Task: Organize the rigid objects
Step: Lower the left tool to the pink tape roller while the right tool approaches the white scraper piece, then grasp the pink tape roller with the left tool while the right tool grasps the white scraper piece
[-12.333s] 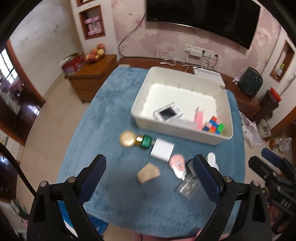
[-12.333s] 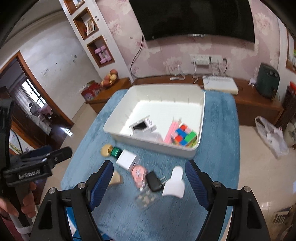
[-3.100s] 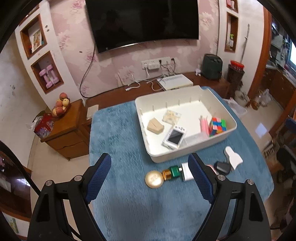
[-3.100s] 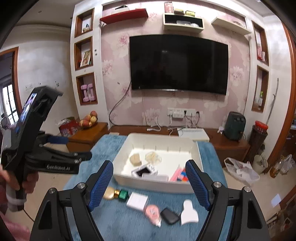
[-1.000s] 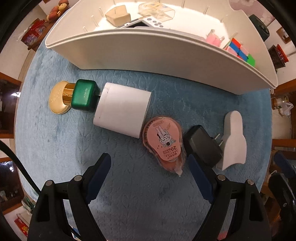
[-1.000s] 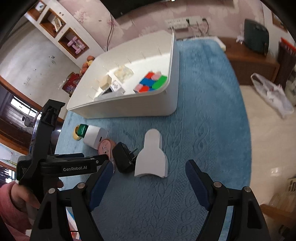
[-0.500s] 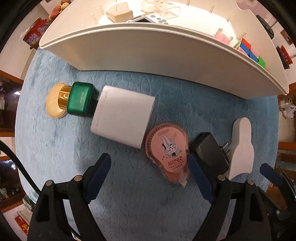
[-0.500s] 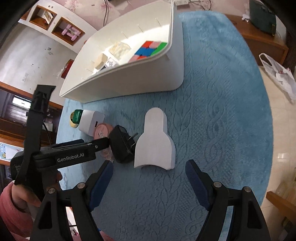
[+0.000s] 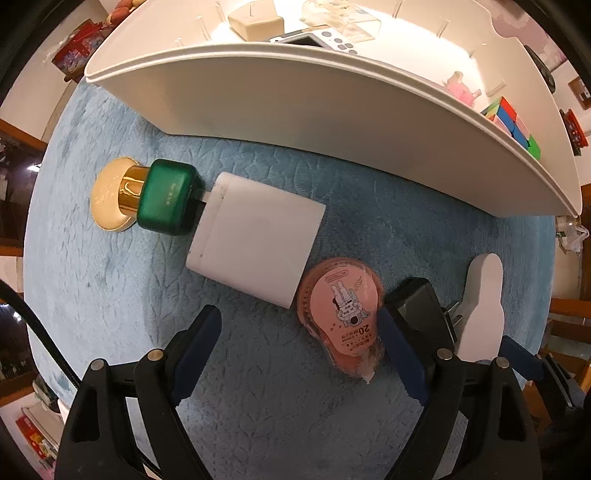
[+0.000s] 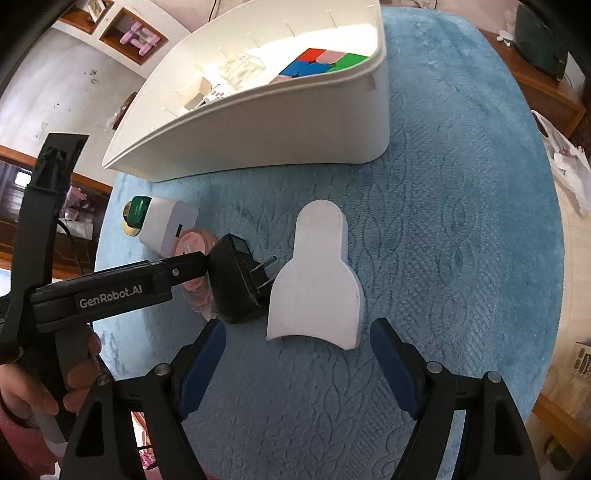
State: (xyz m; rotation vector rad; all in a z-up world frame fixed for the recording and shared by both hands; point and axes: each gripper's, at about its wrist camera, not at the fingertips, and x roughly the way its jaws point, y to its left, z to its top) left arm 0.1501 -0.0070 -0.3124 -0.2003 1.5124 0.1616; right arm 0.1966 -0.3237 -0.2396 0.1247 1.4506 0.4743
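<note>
On the blue cloth (image 9: pixel 110 280) lie a green bottle with a gold cap (image 9: pixel 166 201), a white box (image 9: pixel 255 243), a pink correction tape (image 9: pixel 341 310), a black plug charger (image 10: pixel 236 280) and a white bottle-shaped piece (image 10: pixel 317 273). My left gripper (image 9: pixel 297 343) points straight down, open, with the tape just ahead of its right finger and untouched. My right gripper (image 10: pixel 297 347) is open too, and the white piece lies just beyond its fingertips. The white bin (image 9: pixel 332 110) behind holds a colour cube (image 10: pixel 317 62), a beige block (image 9: pixel 255 22) and a small white device (image 9: pixel 317 37).
A person's hand (image 10: pixel 40 391) grips the left tool at the lower left of the right wrist view. Wooden furniture (image 10: pixel 546 85) and a white plastic bag (image 10: pixel 569 166) stand beyond the cloth's right edge. Bare blue cloth stretches to the right of the white piece.
Both grippers have sunk toward the cloth. The tape and box look larger in the left view; the white piece has drawn nearer in the right view. Nothing was gripped.
</note>
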